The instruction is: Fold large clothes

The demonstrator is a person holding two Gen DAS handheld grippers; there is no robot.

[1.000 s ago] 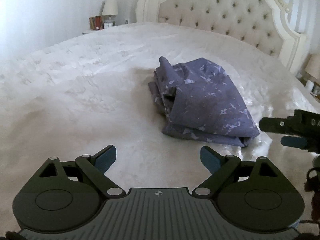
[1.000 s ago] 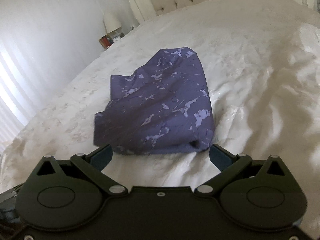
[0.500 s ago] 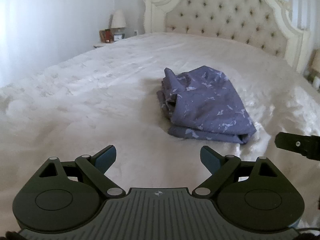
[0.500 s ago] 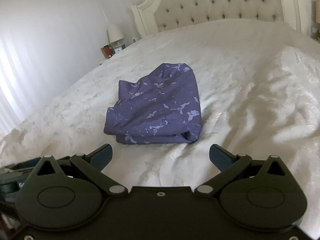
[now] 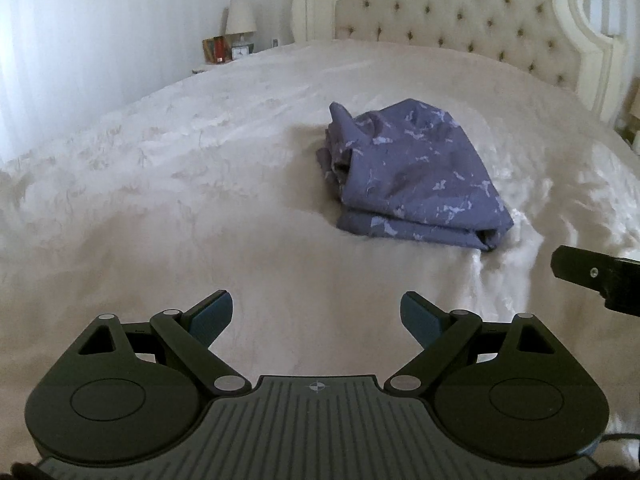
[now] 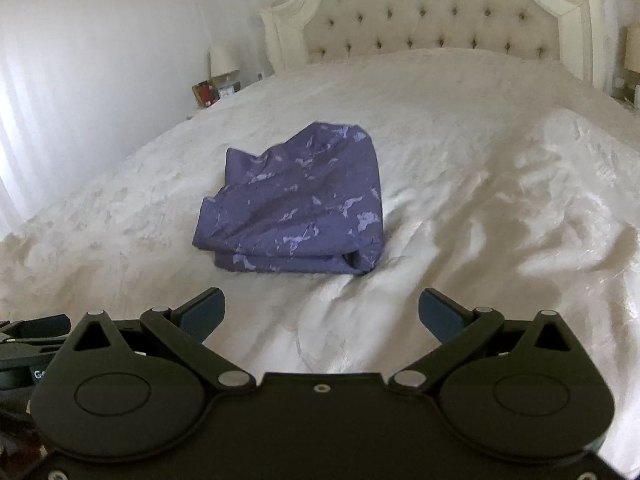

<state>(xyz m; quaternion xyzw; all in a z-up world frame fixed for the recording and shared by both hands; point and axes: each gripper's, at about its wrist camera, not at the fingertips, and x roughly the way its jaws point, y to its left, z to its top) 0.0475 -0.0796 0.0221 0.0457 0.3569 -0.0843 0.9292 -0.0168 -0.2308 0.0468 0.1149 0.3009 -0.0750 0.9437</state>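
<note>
A purple patterned garment point(image 5: 408, 176) lies folded in a compact, slightly rumpled stack on the white bed; it also shows in the right wrist view point(image 6: 296, 208). My left gripper point(image 5: 316, 316) is open and empty, held well short of the garment and to its left. My right gripper point(image 6: 320, 312) is open and empty, held back from the garment's near folded edge. One finger of the right gripper point(image 5: 592, 276) shows at the right edge of the left wrist view.
The white bedspread point(image 5: 160, 200) is wrinkled around the garment. A tufted cream headboard point(image 5: 460, 12) stands at the far end. A nightstand with a lamp point(image 5: 240, 24) and small items is at the far left. A white curtain point(image 6: 24, 120) hangs on the left.
Both grippers have drawn back and up from the folded garment, which now looks smaller and farther away. The garment itself has not moved. Both grippers stayed open.
</note>
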